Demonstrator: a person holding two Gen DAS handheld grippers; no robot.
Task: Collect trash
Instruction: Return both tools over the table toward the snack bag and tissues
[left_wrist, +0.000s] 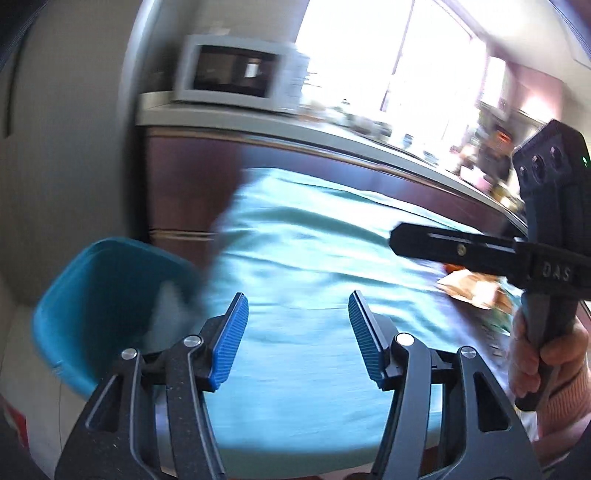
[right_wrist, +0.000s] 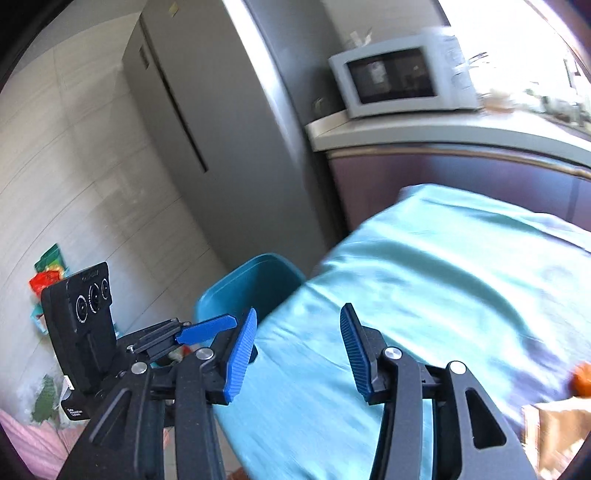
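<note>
Turquoise cloth (left_wrist: 314, 266) covers the table; both grippers, left (left_wrist: 297, 339) and right (right_wrist: 297, 356), hang spread and empty. Brown wrapper (left_wrist: 469, 290) lies at three o'clock, blue bin (left_wrist: 99, 295) at nine.

Left gripper (left_wrist: 297, 338) showing black linkage frame, silver pivot screws, ribbed blue fingers (left_wrist: 229, 341). Right gripper (right_wrist: 298, 356) looking identical; its black handle bearing "DAS" lettering. Right hand (left_wrist: 543, 360) showing bare skin, ribbed pink sleeve.
</note>
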